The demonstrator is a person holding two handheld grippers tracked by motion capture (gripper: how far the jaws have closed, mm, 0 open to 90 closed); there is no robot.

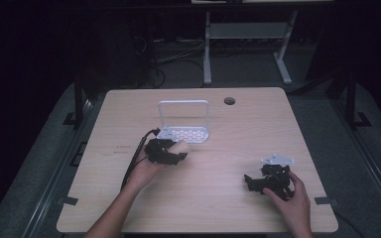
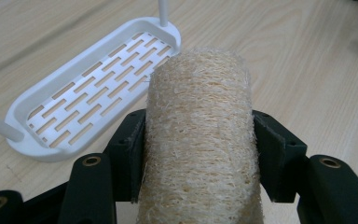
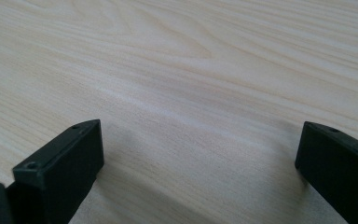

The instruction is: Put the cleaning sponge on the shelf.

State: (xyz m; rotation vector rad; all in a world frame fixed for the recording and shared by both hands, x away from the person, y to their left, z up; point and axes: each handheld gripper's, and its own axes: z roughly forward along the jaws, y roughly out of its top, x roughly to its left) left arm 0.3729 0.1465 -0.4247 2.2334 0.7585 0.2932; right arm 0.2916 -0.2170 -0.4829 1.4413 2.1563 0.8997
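Loofah (image 2: pixel 200 135) sits clamped in the left gripper (image 1: pixel 171 151) beside the white rack (image 2: pixel 23 100); squashy fibres could slip (right gripper (image 1: pixel 258 182) gapes empty).

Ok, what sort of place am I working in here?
Probably a lab or test bench, not a home: a bare wooden table with a cable hole, loose cables on the floor behind it, dark surroundings, and just one white slotted rack and a loofah set out.
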